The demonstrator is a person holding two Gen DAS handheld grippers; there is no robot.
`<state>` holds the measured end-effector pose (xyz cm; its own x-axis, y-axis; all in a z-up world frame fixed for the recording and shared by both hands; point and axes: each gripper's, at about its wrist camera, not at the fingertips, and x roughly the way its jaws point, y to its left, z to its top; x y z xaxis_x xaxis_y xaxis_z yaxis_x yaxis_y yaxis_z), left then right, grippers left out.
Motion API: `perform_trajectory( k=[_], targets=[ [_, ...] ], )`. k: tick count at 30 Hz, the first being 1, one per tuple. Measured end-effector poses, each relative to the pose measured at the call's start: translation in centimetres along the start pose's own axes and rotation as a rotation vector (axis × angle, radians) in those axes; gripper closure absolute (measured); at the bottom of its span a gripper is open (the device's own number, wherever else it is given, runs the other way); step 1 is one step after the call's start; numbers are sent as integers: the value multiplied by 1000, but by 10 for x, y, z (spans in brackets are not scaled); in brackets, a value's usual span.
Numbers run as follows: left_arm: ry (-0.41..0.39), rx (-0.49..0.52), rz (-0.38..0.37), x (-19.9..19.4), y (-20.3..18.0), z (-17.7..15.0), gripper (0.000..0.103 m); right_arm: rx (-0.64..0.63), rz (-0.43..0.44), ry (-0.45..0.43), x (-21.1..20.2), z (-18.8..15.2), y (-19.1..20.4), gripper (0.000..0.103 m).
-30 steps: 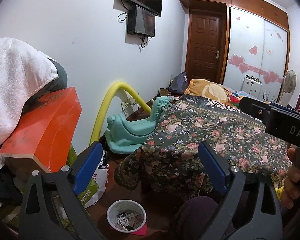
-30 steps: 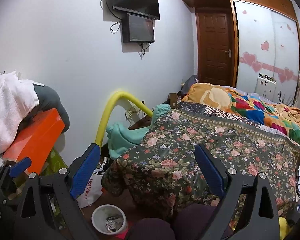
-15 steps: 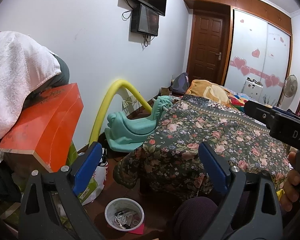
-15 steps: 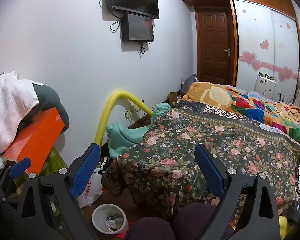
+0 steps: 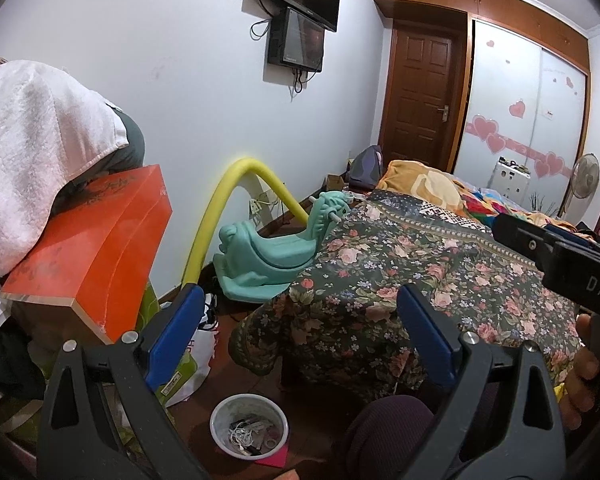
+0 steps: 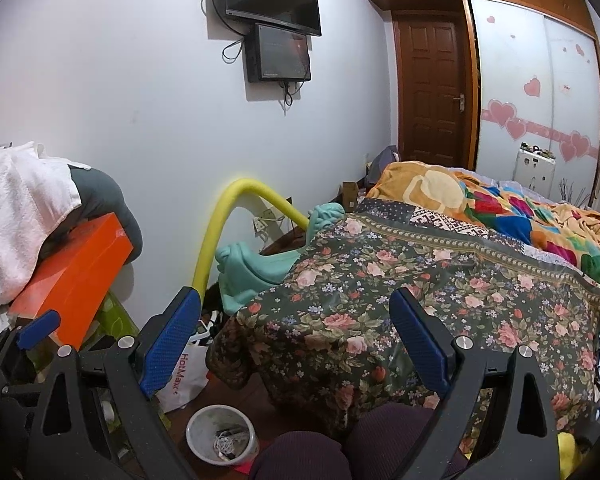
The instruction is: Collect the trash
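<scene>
both hand-held grippers are hanging released and empty above the floor beside the bed, jaws spread wide with nothing between the blue pads. the left hand-held gripper (image 5: 298, 338) is aiming forward and slightly down, and the small white waste bin (image 5: 249, 430) is standing on the dark wooden floor just below and between its fingers, a likely reason for holding the tool tilted this way. the right hand-held gripper (image 6: 294, 340) is pointing the same way from just beside it, with the same waste bin (image 6: 221, 439) low in its view and left of centre.

the bin is already holding some rubbish: tangled white cord and small dark scraps. a pink paper scrap (image 5: 271, 461) is lying on the floor touching the bin's near side, looking like the closest loose piece to collect. a white plastic shopping bag (image 6: 182, 374) is slumping just left of the bin, against a green box.

beyond the bin, a floral bedcover (image 5: 416, 280) is draping over the bed corner toward the floor. a teal rocking toy (image 5: 268, 248) and a bent yellow foam tube (image 5: 224, 204) are sitting farther back, between the bedcover and the wall. left of the bin, an orange box (image 5: 88, 248) is leaning under a white towel.

a knee in dark purple fabric (image 5: 384, 436) is showing right of the bin, suggesting the person is crouching or sitting to reach floor level. collection seems barely begun; lowering toward the pink scrap looks like the sensible next move.
</scene>
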<state>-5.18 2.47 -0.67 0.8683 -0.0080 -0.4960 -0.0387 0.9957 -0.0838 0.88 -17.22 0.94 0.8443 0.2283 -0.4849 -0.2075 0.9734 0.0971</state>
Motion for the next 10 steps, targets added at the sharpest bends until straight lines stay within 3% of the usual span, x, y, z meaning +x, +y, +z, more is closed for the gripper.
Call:
perform_trajectory(
  k=[10],
  targets=[
    [21, 21, 32, 4, -14, 5, 6, 20, 25, 25, 7, 0, -15, 9]
  ],
)
